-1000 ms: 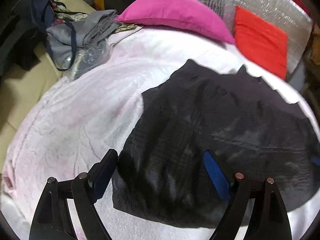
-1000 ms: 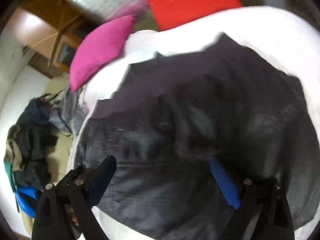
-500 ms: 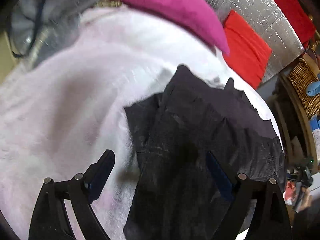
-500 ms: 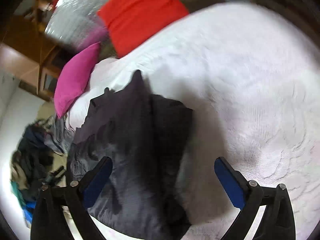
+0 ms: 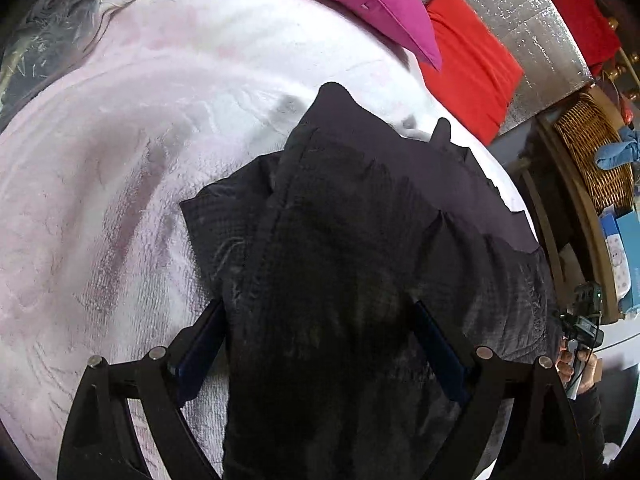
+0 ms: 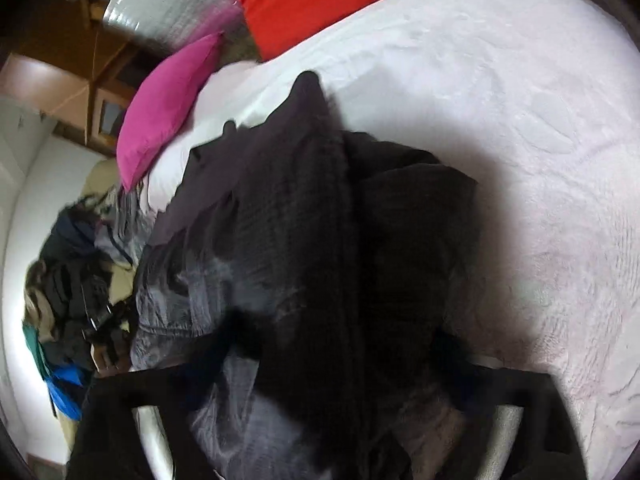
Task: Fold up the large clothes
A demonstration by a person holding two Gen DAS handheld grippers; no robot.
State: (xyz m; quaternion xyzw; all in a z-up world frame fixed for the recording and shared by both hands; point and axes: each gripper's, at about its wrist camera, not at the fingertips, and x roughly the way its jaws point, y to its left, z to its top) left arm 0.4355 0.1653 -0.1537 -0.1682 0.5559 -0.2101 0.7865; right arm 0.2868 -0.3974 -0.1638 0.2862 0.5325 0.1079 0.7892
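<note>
The black garment (image 5: 340,280) lies on the white bed cover (image 5: 120,200). The left gripper (image 5: 316,344) is wide apart over it. The right gripper (image 6: 320,392) is closing around the cloth.

Black garment (image 5: 340,264), textured weave, folded lengthwise into long strip, one side lapped over middle. Fills lower centre of both frames, narrow end pointing toward upper centre. Greyer sheen on lower left in right wrist view (image 6: 304,280). Surface creased.

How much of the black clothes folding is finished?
The black garment lies spread on the white blanket, one side flap already turned over. Right now both the left gripper and the closing right gripper straddle its near edge. Folding it small remains.
</note>
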